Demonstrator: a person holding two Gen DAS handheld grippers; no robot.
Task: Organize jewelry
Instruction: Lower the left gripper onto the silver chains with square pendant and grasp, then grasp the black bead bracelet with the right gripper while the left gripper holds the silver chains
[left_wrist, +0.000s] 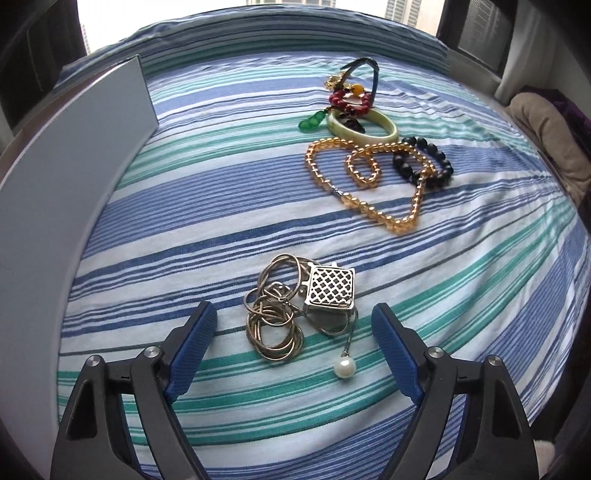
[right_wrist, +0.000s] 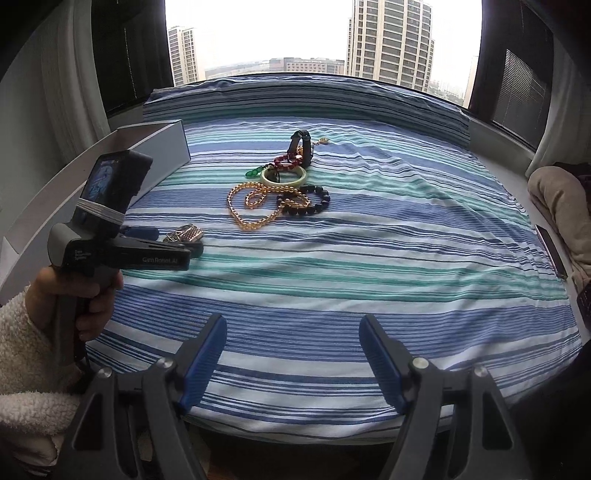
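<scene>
A tangle of gold chain with a square lattice pendant and a pearl drop lies on the striped bedsheet. My left gripper hangs open just above it, one blue pad on each side, not touching. Farther off lie an amber bead necklace, a black bead bracelet, a pale green bangle, a red bead bracelet and a dark strap. My right gripper stands open over bare sheet near the bed's front edge, holding nothing.
A grey open box runs along the left side of the bed. The right wrist view shows a hand in a fleecy sleeve holding the left gripper, plus a phone and a beige cushion at the right edge.
</scene>
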